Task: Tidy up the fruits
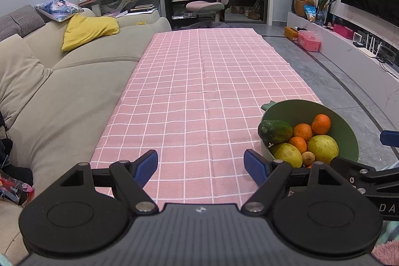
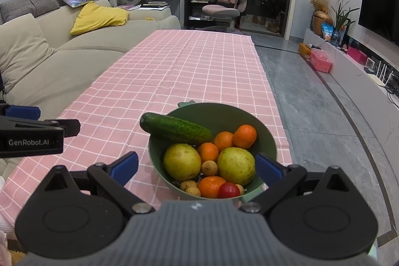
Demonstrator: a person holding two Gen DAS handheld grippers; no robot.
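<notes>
A green bowl stands on the pink checked tablecloth near the table's right edge. In it lie a cucumber leaning over the left rim, several oranges, two yellow-green round fruits, a red tomato and small brown fruits. My right gripper is open, its blue pads either side of the bowl's near part. My left gripper is open over bare cloth, with the bowl and cucumber to its right.
A beige sofa with a yellow cushion runs along the table's left side. Grey tiled floor and a low TV cabinet lie to the right. The left gripper's black body shows at the right wrist view's left edge.
</notes>
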